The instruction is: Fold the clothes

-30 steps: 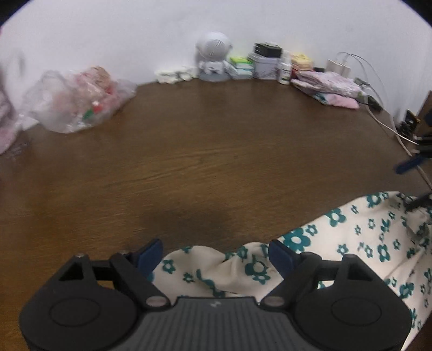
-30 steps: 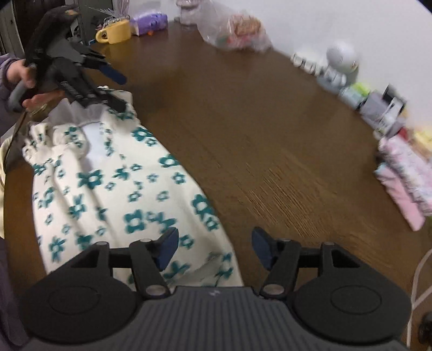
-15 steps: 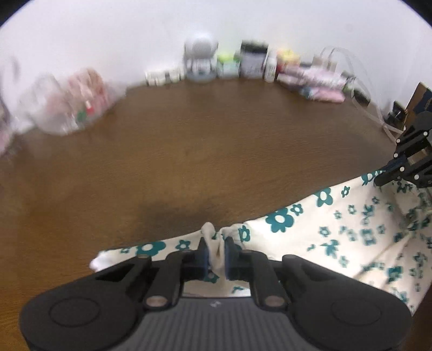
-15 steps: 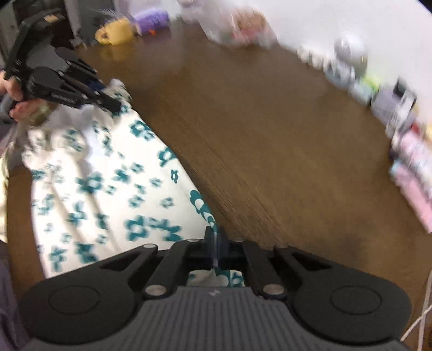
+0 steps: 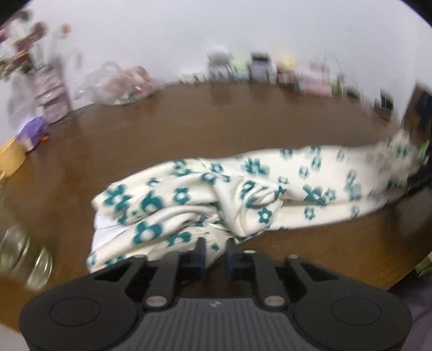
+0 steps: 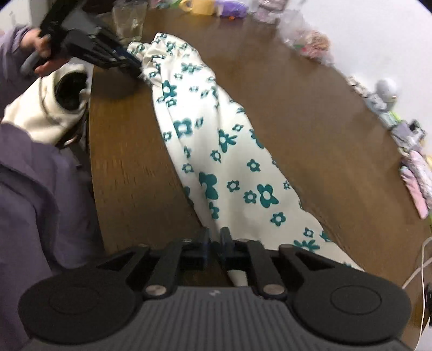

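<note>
We saw a cream garment (image 6: 221, 151) printed with teal flowers stretched in a long band across a brown wooden bench (image 6: 310, 113), held at both ends. Through the left wrist view, the left hand-held gripper (image 5: 215, 252) had its jaws opening, a gathered bunch of the fabric sitting in the narrow gap between them, and we could not tell whether the pads were pressing on it. Through the right wrist view, the right hand-held gripper (image 6: 213, 244) also had its jaws opening, with the cloth's edge running down between them; again the blur hid whether the pads gripped it. In that same view a hand (image 6: 37, 51) in a purple sleeve held the left tool at the garment's far end, near a clear glass (image 6: 129, 21). The cloth near the left tool was bunched and rumpled, while the stretch toward the right lay smoother. We judged the fabric light, thin and soft, likely to sag, wrinkle and slide on the polished wood, with no stiffness to keep a crease. We judged the best places to take hold were the corners or hem at each end, pinching a small gather so it would not slip free. Clutter lined the bench's far edge by a white wall.
</note>
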The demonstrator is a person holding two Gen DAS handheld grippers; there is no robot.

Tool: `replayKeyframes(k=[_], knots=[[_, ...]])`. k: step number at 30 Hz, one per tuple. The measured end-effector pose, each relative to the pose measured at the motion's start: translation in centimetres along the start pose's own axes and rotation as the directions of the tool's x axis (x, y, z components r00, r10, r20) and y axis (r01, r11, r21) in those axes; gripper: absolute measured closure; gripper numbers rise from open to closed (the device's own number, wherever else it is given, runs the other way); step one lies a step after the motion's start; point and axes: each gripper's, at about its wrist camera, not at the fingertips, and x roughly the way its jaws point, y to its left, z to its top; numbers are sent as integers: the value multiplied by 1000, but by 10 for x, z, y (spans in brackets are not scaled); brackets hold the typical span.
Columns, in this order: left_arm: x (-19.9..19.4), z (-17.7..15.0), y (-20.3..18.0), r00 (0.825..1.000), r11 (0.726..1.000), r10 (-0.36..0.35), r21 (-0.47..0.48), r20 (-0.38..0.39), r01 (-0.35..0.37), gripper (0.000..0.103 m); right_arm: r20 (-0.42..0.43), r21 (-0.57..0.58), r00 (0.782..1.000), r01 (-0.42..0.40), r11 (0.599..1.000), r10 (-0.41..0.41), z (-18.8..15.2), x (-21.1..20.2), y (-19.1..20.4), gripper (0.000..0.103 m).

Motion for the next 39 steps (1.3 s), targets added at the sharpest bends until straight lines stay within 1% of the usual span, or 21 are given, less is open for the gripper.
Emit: replayKeyframes(k=[1,2,3,5,6,7,8,9,11,13,15,16,18,22,24,26,29,30,32,33,39], knots=[[-13,0,7,999,999,-20,-32,45,22,40,52,36,999,9,999,-11,2,-9,-1,69],[-22,3,11,995,998,-19,-59,98,25,21,113,77,993,11,997,-20,5,-17,-2,65],[-30,6,15,988,996,-12,-86,153,25,15,169,130,985,19,991,-41,9,-22,-2,65],[-28,21,17,981,990,12,-138,195,15,16,226,253,966,66,965,-125,22,-16,0,68],[-19,28,12,981,989,14,-150,195,15,19,236,316,958,83,945,-163,27,-8,1,70],[-8,36,6,982,987,14,-158,190,17,23,240,376,952,92,922,-193,32,2,1,79],[5,40,-5,987,991,2,-133,159,20,36,239,419,948,94,903,-210,36,13,2,86],[19,43,-18,992,995,-11,-99,122,24,64,229,443,947,103,890,-224,39,25,4,86],[47,50,-44,998,999,-34,-31,46,36,101,195,482,942,149,863,-272,42,45,6,87],[63,44,-50,1000,1000,-3,5,-10,3,100,162,508,936,193,840,-312,38,56,10,87],[72,34,-45,994,995,99,29,-37,-98,101,150,530,937,193,826,-316,27,61,12,86],[73,31,-41,993,994,111,23,-30,-111,101,143,538,937,195,820,-317,22,64,12,83],[71,30,-35,995,995,93,-26,-34,-94,101,146,549,931,205,810,-334,13,64,14,82],[72,33,-48,987,987,158,29,-41,-157,101,175,599,898,229,768,-404,-10,43,12,83],[73,28,-48,987,987,156,26,-41,-156,101,163,631,886,246,736,-435,-23,36,6,83],[74,26,-45,989,990,142,5,-39,-142,101,100,663,892,270,698,-440,-39,41,-3,89],[74,24,-38,992,992,118,-38,-36,-120,101,109,697,886,255,670,-450,-52,33,-10,89],[74,25,-39,992,992,123,-38,-36,-124,101,112,704,877,261,660,-467,-53,26,-11,89],[75,24,-44,990,990,138,-20,-32,-139,101,116,718,847,290,633,-519,-57,13,-14,89],[76,24,-46,989,989,144,-12,-28,-144,102,98,723,843,304,620,-528,-60,12,-18,89],[75,23,-41,993,992,118,-33,-19,-119,102,35,754,857,315,577,-513,-71,17,-34,89]])
